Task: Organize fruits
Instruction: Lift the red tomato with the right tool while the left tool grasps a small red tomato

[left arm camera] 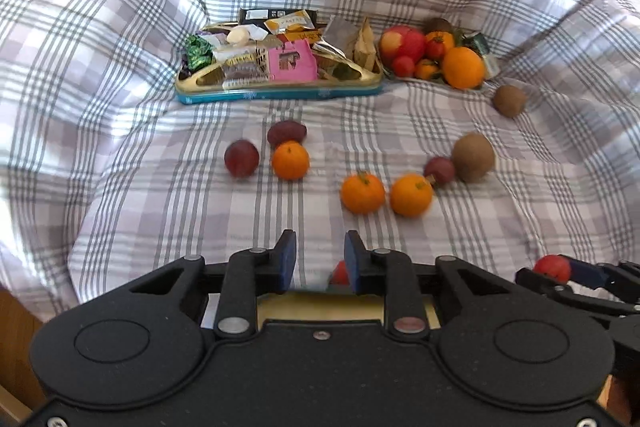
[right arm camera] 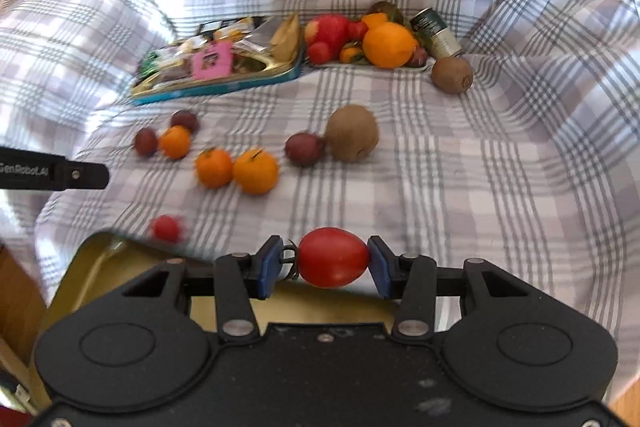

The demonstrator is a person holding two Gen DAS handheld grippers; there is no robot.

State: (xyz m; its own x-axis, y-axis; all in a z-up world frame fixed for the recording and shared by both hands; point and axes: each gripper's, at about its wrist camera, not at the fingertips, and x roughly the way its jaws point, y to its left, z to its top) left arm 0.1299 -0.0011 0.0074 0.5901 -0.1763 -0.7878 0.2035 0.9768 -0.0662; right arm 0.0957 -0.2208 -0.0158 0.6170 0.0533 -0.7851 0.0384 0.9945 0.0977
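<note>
My right gripper [right arm camera: 326, 257] is shut on a red oval tomato [right arm camera: 332, 259], held above the checked cloth. The same tomato [left arm camera: 552, 267] shows at the lower right of the left wrist view. My left gripper [left arm camera: 320, 255] stands with a narrow gap and nothing between its blue pads [left arm camera: 289, 259]. A small red tomato [right arm camera: 166, 229], blurred, lies below it at the edge of a gold tray [right arm camera: 92, 267]. Loose on the cloth are three tangerines [left arm camera: 362, 193], dark plums [left arm camera: 241, 159] and two kiwis [left arm camera: 473, 157].
A teal and gold tin [left arm camera: 280, 93] full of wrapped snacks stands at the back. To its right sits a pile of fruit [left arm camera: 436, 53] with an apple, an orange and a small can [right arm camera: 438, 31]. The cloth rises in folds on all sides.
</note>
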